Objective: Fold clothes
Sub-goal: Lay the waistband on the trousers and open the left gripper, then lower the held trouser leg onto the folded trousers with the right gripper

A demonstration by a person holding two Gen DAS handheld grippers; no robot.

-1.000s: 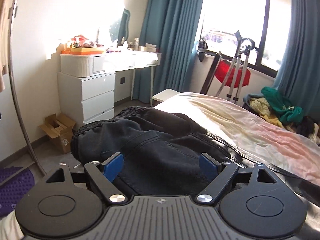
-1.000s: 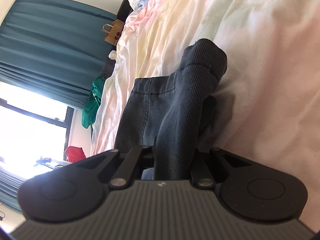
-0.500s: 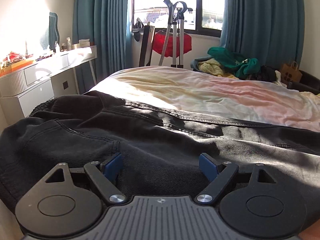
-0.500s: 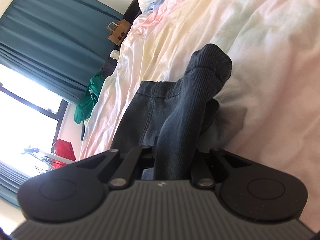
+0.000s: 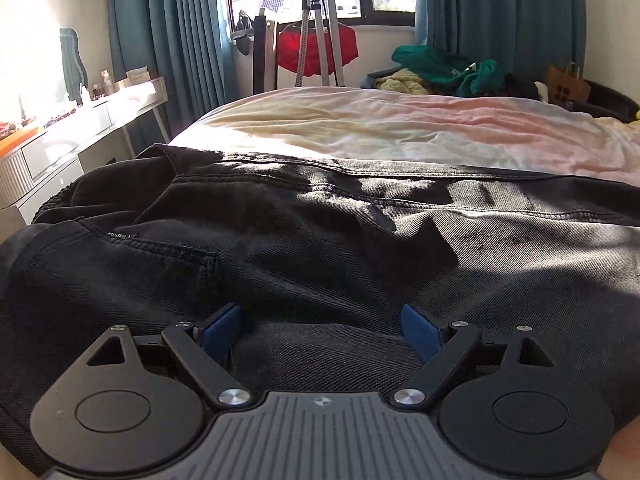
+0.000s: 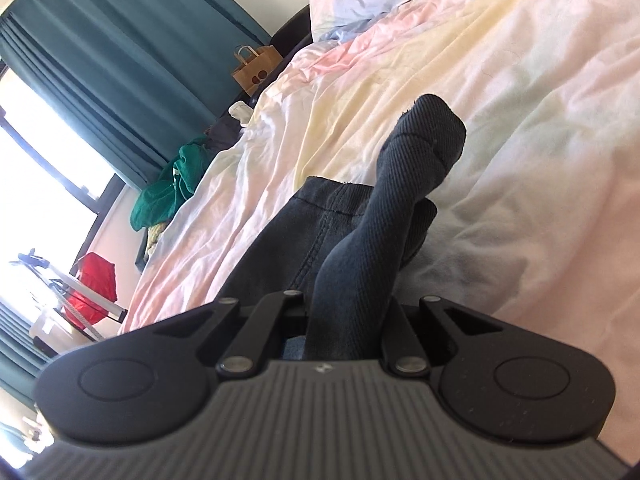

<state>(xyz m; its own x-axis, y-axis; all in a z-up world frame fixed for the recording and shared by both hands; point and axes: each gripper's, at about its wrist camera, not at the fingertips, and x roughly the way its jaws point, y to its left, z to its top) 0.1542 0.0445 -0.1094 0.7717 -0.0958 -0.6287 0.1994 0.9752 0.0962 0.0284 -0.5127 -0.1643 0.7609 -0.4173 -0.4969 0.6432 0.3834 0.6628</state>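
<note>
Black jeans [image 5: 320,240] lie spread across the near part of a bed with a pastel tie-dye sheet [image 5: 400,128]. My left gripper [image 5: 320,320] sits low over them near the back pocket. Its jaws are opening, and the blue pads [image 5: 222,326] stand wide apart with denim lying between and under them, not pinched. In the right wrist view my right gripper [image 6: 348,320] is shut on a leg of the jeans. The hem end [image 6: 424,148] sticks up past the jaws above the sheet [image 6: 520,100]. The pads are hidden by the cloth.
A white desk with drawers [image 5: 100,120] stands left of the bed. Beyond the foot are a metal stand with a red cloth [image 5: 316,48], a heap of green and yellow clothes [image 5: 448,70] and a paper bag [image 5: 568,86]. A pillow [image 6: 360,0] lies at the head.
The left gripper swung from facing the drawers to looking across the bed and sank close onto the jeans. The right gripper rolled and rose a little, still gripping the leg.
</note>
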